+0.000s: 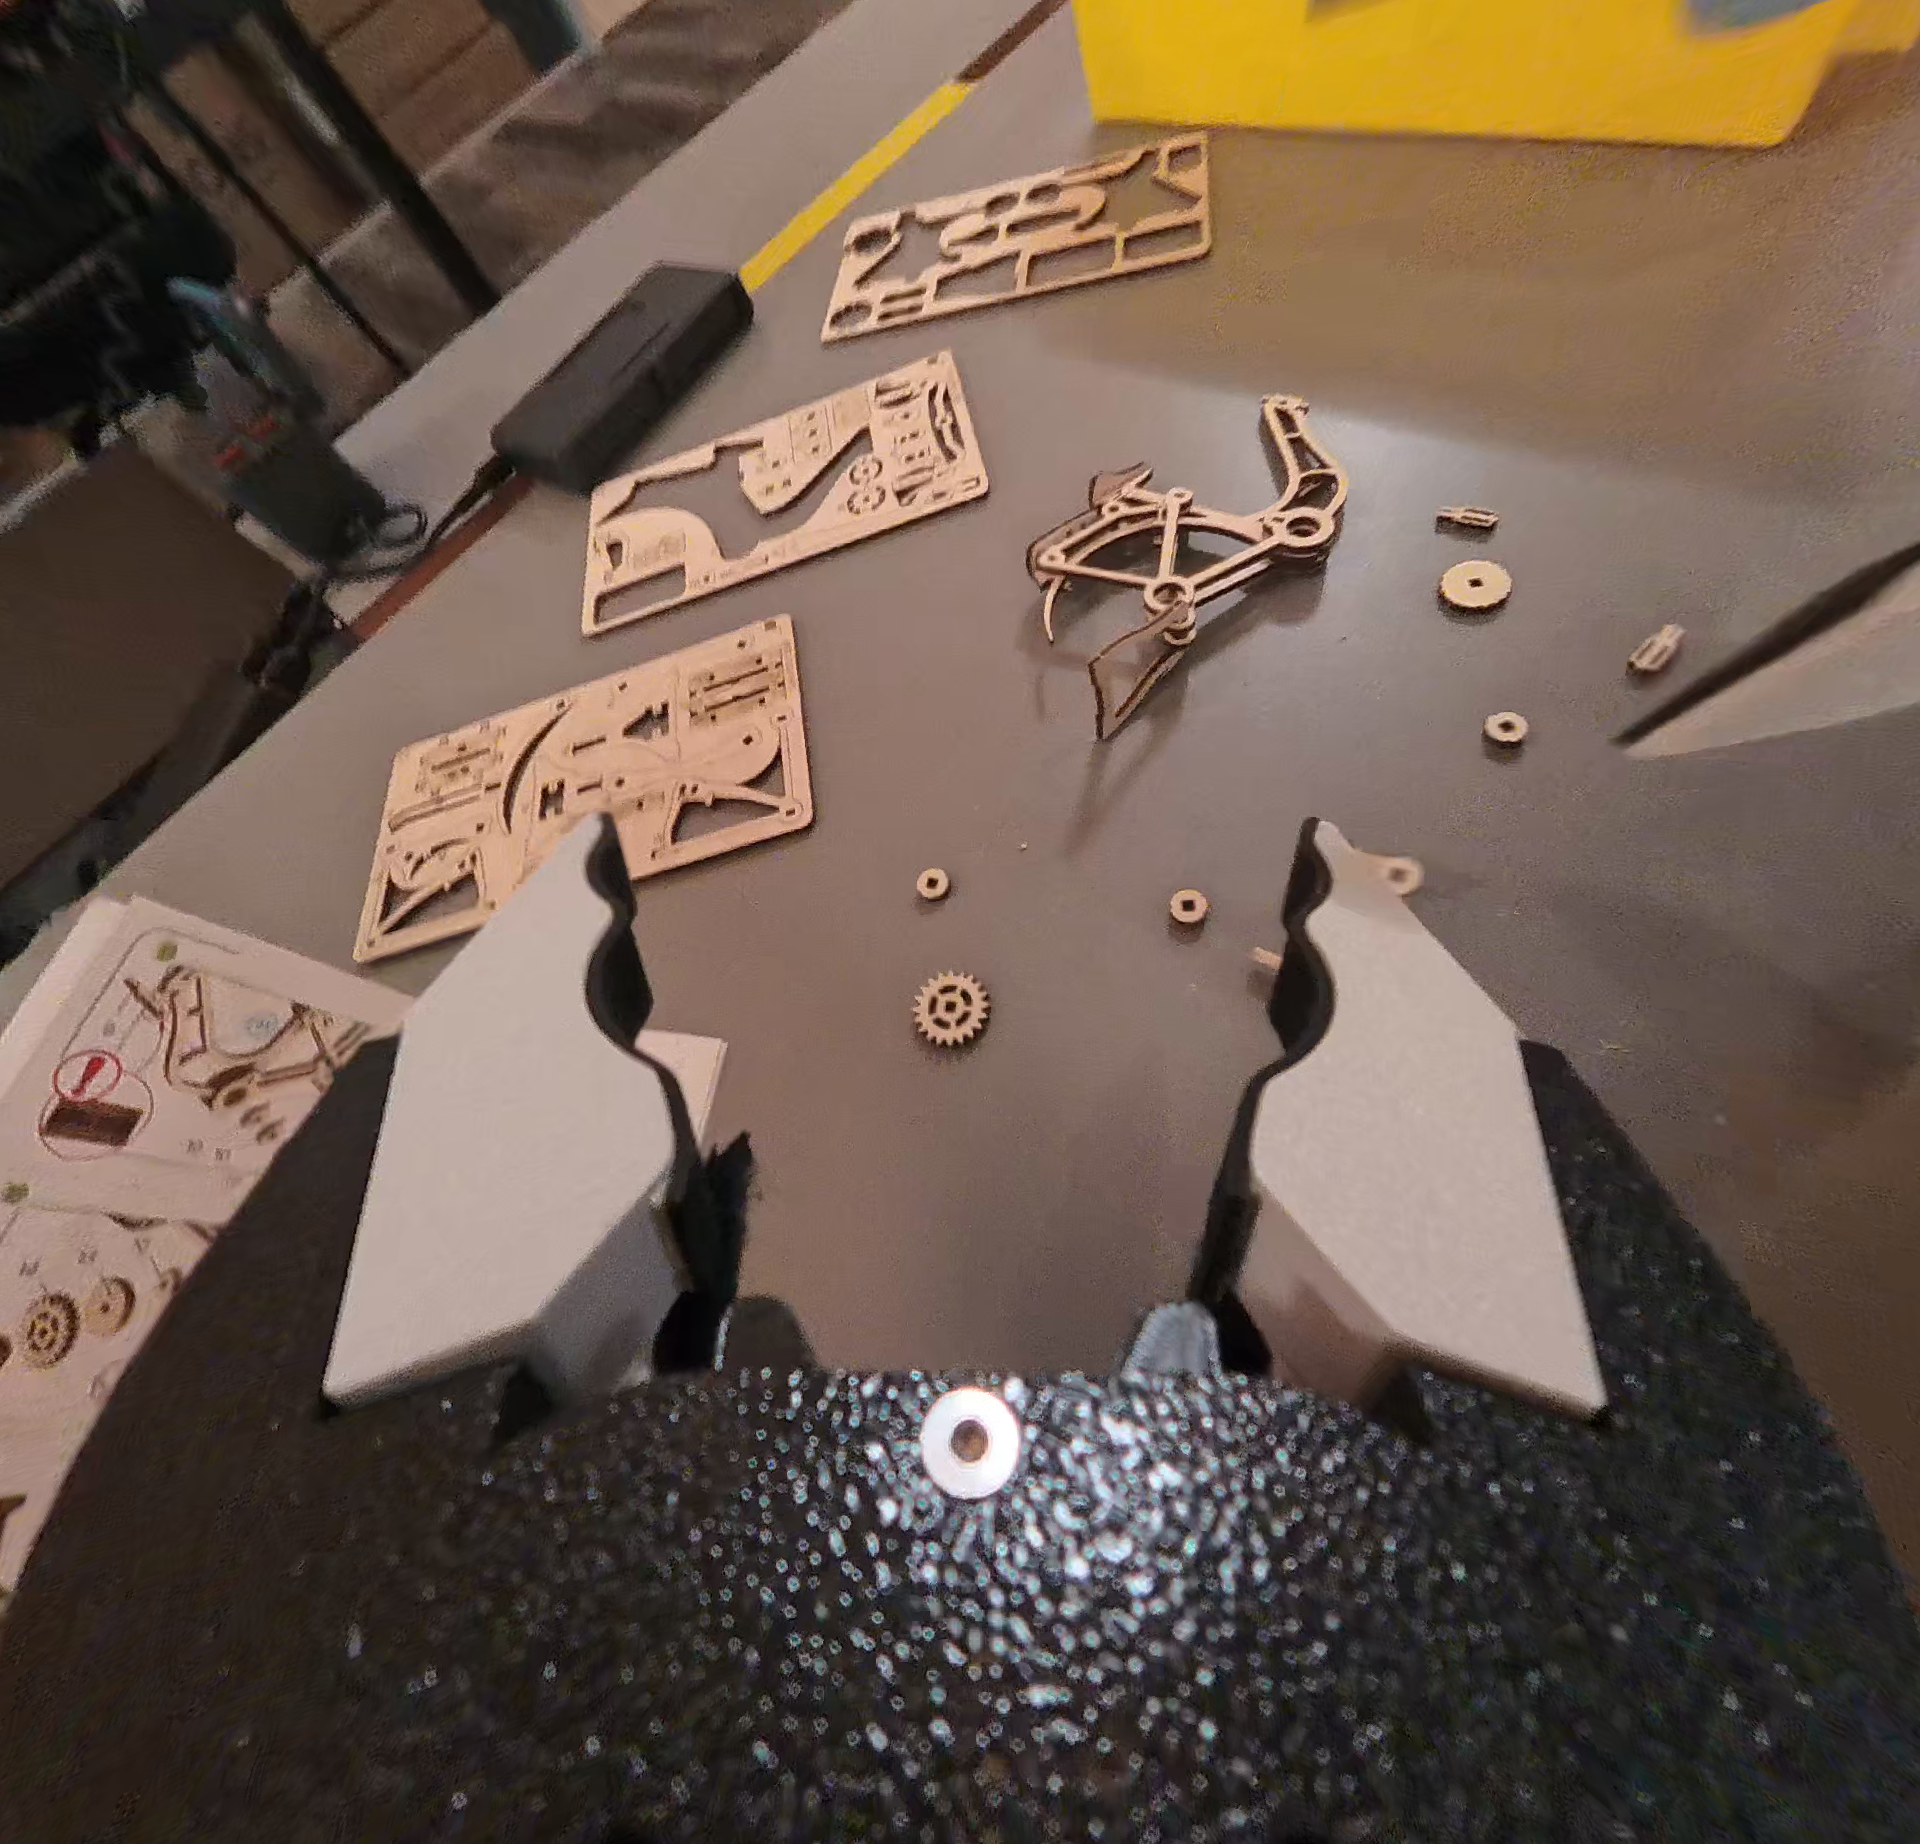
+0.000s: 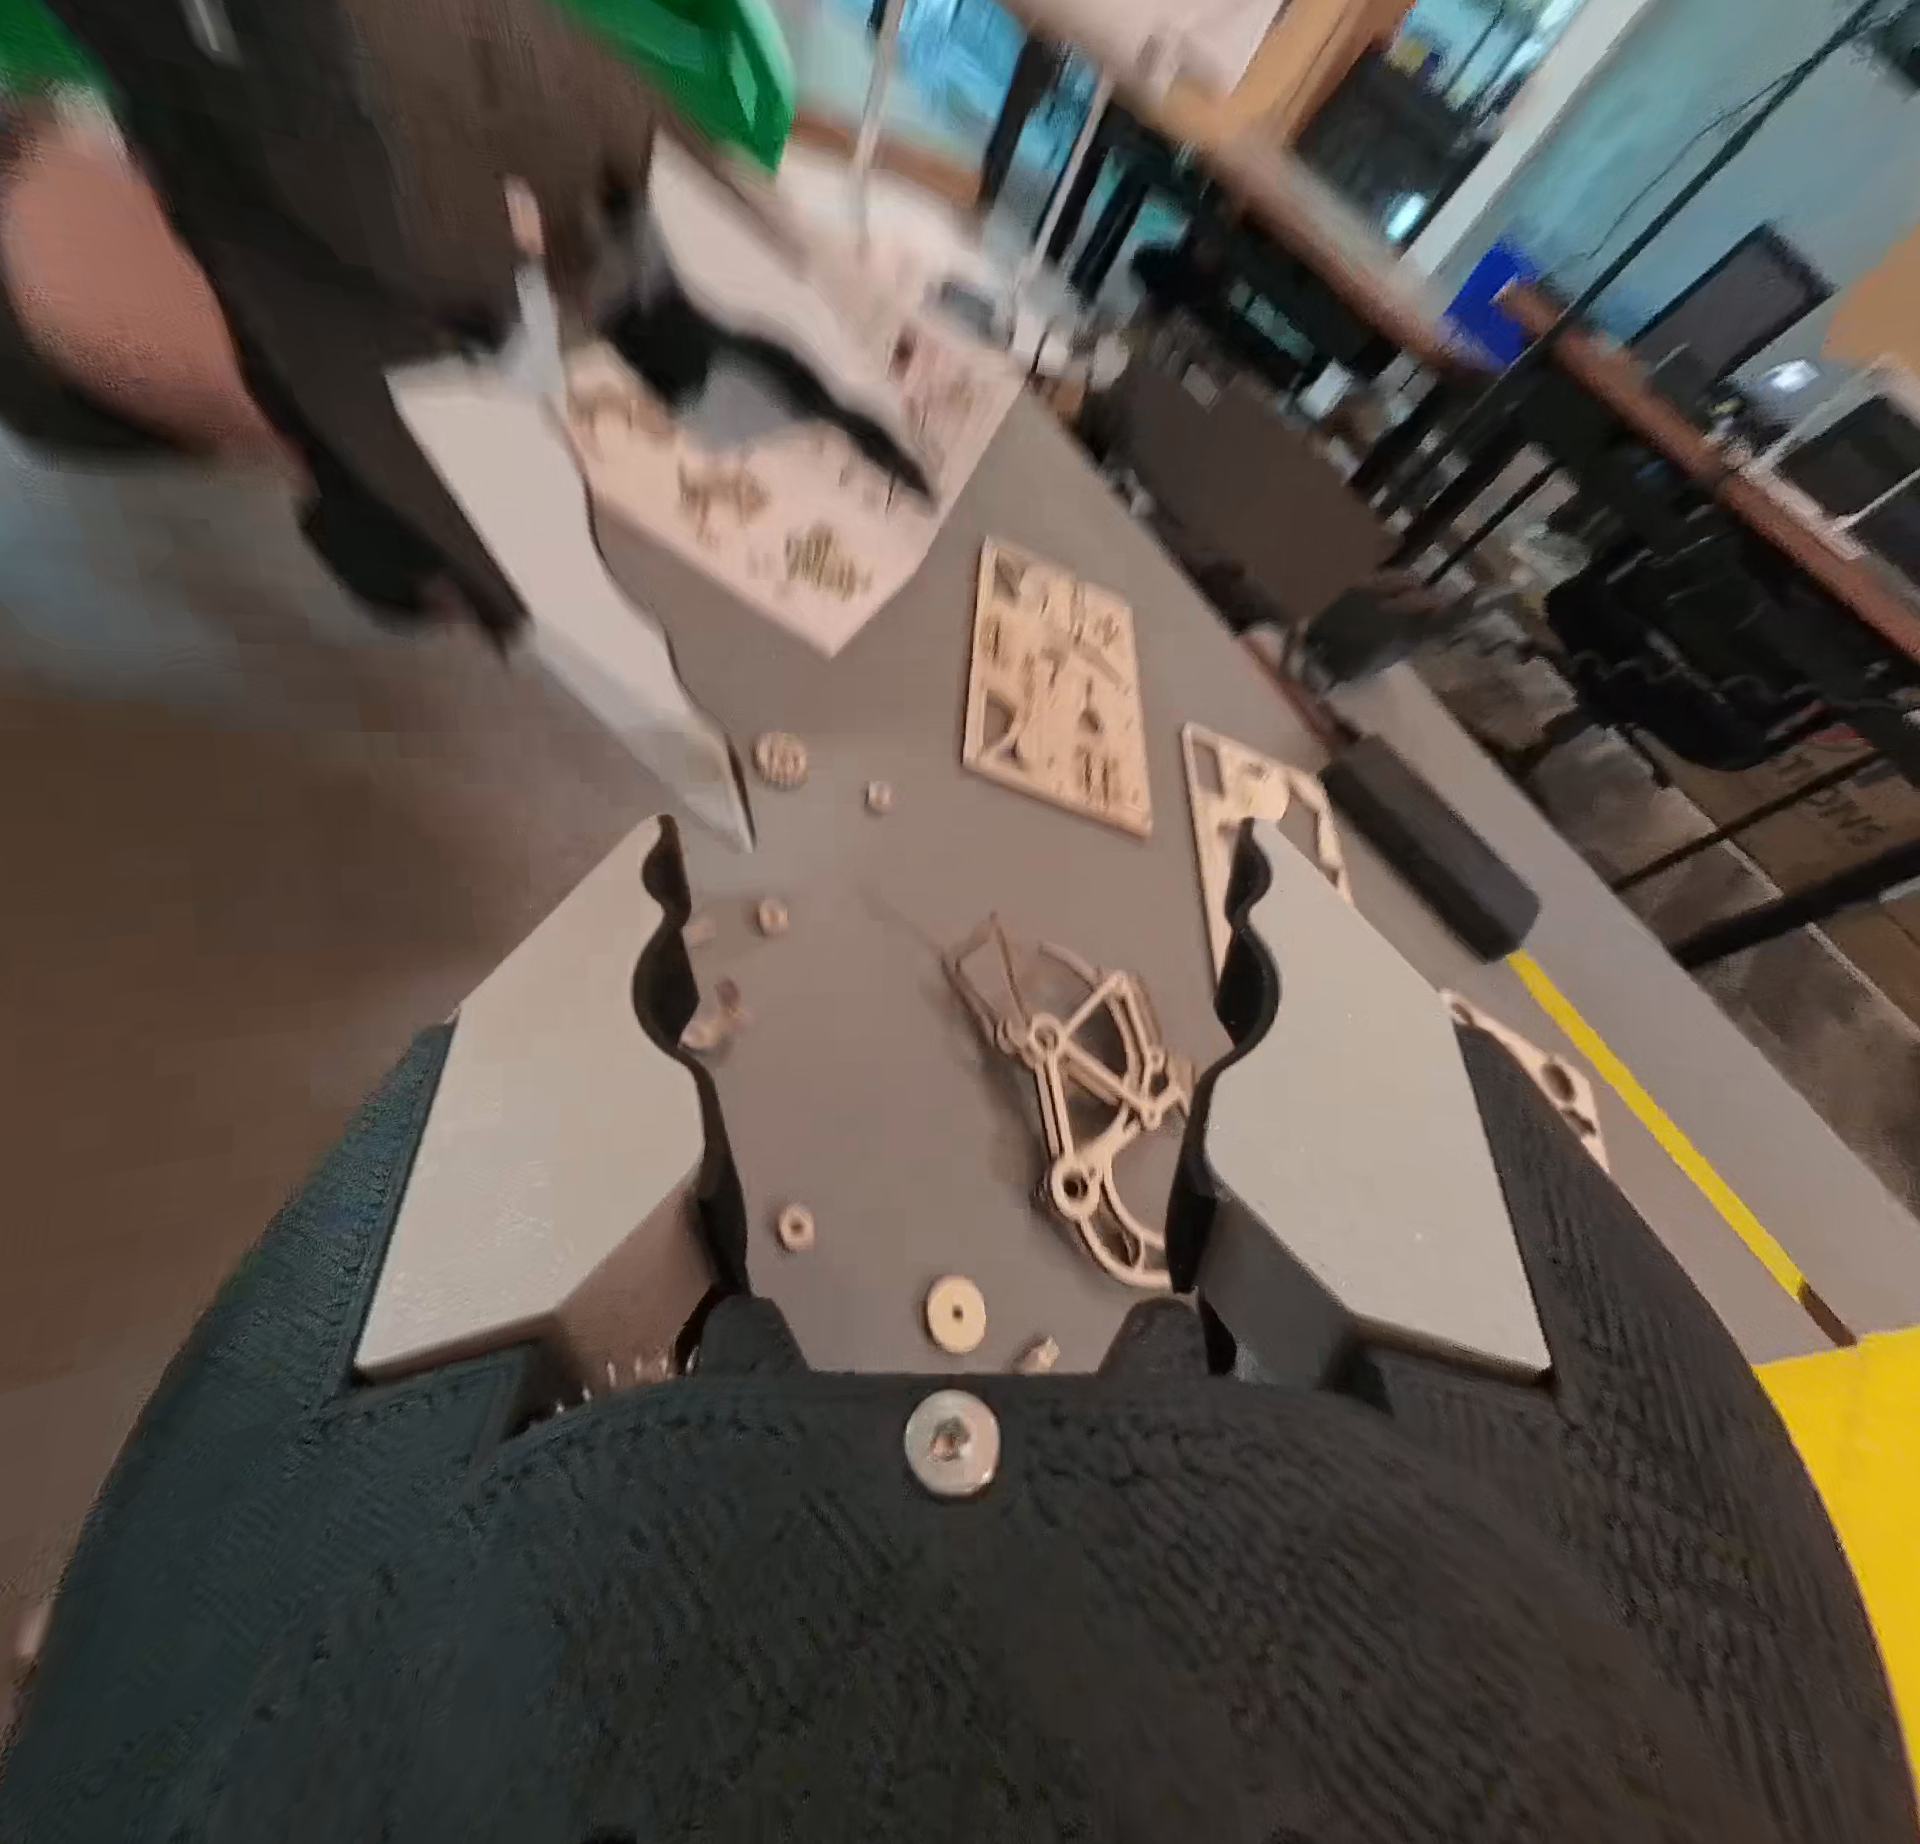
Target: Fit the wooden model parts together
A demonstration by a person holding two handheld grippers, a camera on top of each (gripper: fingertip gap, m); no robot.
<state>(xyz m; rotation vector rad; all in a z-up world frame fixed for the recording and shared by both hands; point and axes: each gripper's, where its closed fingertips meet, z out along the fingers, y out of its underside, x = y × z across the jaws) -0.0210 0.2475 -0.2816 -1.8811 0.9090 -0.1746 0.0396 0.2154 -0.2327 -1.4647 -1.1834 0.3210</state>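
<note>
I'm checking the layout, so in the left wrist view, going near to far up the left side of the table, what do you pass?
Instruction sheet → nearest wooden parts sheet → middle parts sheet → black power adapter → far parts sheet → yellow box.

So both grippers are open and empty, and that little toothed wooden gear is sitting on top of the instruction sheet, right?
Not quite. The toothed gear lies on the bare grey table, apart from the instruction sheet, as the left wrist view shows. The left gripper and right gripper are indeed open and empty.

Instruction sheet [image 1: 156, 1119] — cut off (left edge), person [image 2: 260, 236] blurred
</note>
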